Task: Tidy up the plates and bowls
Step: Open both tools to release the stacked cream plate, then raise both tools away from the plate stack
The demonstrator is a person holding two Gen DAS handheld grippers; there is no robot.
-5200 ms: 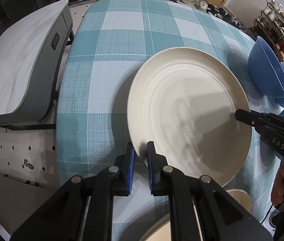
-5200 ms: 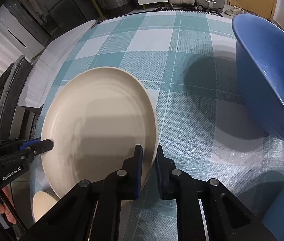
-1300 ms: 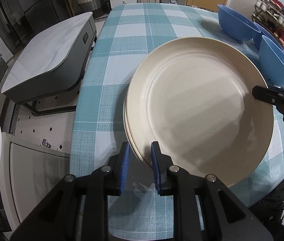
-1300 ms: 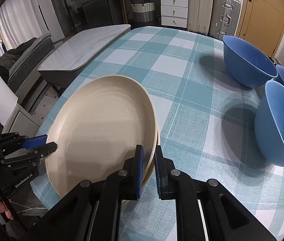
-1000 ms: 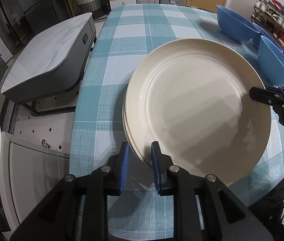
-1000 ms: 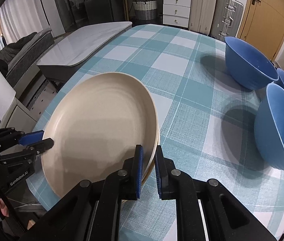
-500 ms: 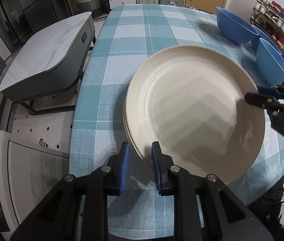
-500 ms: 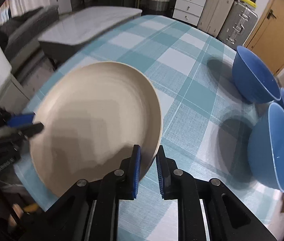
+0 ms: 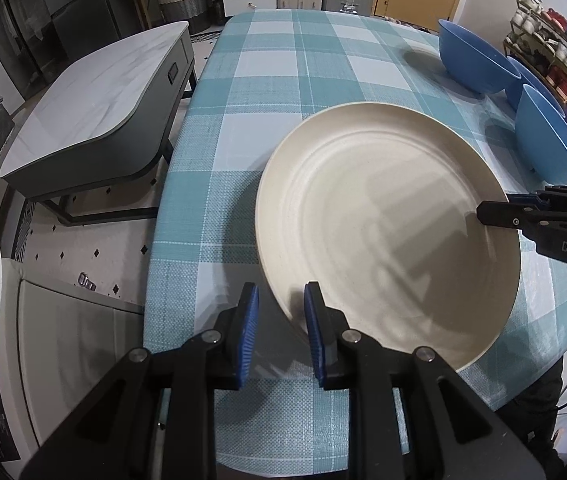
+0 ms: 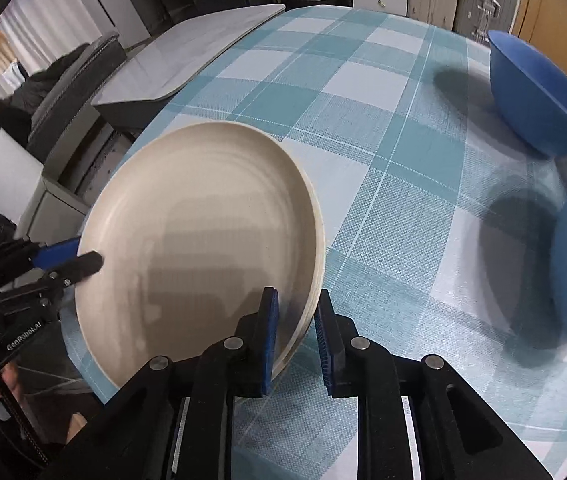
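Cream plates stacked near the table edge, a gripper at each side of the rim

Left wrist view: the left gripper (image 9: pixel 279 328) stands slightly open, its blue pads (image 9: pixel 248 334) straddling the near rim of the cream plate stack (image 9: pixel 383 236) without pressing on it; the top plate is empty. The stack lies on the teal checked tablecloth (image 9: pixel 295 80). Opposite, the right gripper (image 9: pixel 495 212) bears the letters "DAS". Three blue bowls (image 9: pixel 475 60) sit beyond, contents not visible.

Right wrist view: the right gripper (image 10: pixel 297 332) has jaws opening, the stack's rim (image 10: pixel 311 280) between its pads, layered edges showing. The left gripper (image 10: pixel 83 258) reads "GenRobot.AI". Blue bowls stand at the right.
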